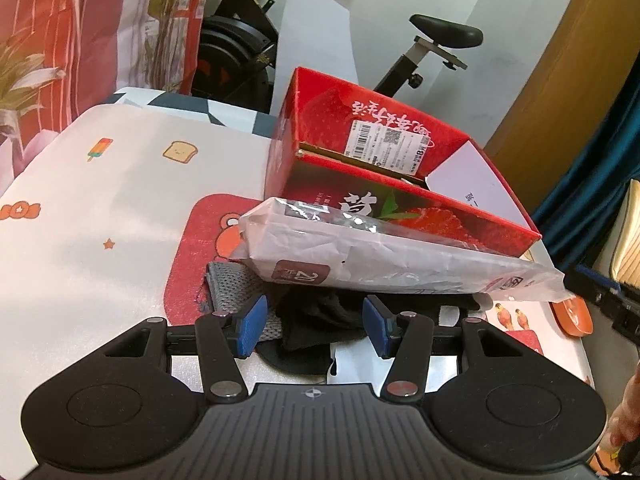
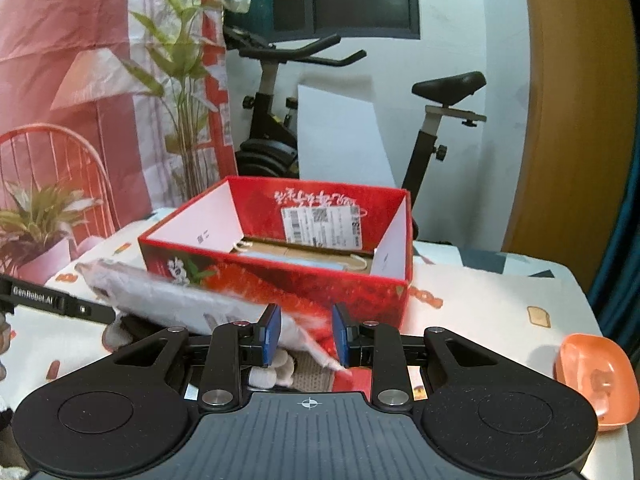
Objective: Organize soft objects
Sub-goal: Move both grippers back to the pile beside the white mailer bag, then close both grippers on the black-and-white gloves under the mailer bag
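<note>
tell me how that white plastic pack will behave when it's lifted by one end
The white plastic pack looks crinkled and glossy, so probably slippery. It spans above the dark cloths toward the red box without drooping, suggesting some stiffness. Its loose corner at the right tongs would likely flop.

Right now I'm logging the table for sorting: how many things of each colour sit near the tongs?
Red: 1, open box
White: 1, plastic packet
Grey: 1, mesh cloth
Black: 1, cloth
Orange: 1, dish
Total: 5
</note>
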Tool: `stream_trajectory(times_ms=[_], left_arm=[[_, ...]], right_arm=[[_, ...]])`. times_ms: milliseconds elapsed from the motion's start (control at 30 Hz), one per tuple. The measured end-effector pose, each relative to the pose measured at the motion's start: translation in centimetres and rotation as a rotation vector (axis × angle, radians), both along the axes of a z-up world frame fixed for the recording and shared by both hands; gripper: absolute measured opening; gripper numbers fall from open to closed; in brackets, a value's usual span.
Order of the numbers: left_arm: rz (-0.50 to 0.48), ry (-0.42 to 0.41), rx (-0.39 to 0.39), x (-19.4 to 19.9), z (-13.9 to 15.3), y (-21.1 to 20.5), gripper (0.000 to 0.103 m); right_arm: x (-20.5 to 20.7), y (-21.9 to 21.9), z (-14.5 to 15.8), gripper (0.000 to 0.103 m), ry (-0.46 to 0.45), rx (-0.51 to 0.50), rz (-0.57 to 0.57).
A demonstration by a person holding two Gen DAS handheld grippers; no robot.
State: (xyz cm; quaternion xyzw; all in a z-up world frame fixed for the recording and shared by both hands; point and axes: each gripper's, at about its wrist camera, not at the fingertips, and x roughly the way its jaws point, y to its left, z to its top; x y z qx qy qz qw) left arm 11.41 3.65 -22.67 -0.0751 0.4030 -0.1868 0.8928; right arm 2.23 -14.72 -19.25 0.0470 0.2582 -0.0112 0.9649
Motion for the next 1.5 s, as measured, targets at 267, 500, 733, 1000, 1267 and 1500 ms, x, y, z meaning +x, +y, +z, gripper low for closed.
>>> stream_trajectory(times_ms=[267,500,733,1000,1267,1500], left_arm=[[0.028,-0.028,0.023,0.1,0.2,0.8,0.055],[-0.005,-0.001,0.022,0.3,-0.7,0.1,0.055],[-0.026,0.039,-0.005,1.1,-2.1,-0.5,0.056],[-0.016,0.087,-0.058,3.1,-2.3,-1.0,0.057],[0.017,0.165,-0.085,4.7,-4.3,-1.4,0.057],[0.044,0.171,-0.098,5.0,-4.9,-1.1,0.042]], right_arm=[[0.1,0.2,-0.5,0.032,0.013,-0.005,0.003],[0.4,0.3,-1.3,0.032,0.056,0.002,0.007],[1.3,0.6,-4.0,0.032,0.141,0.056,0.029],[4.5,1.8,-5.2,0.042,0.168,0.081,0.092],[8.1,1.1,-7.1,0.045,0.229,0.178,0.075],[9.1,1.3,-7.8,0.038,0.253,0.228,0.083]])
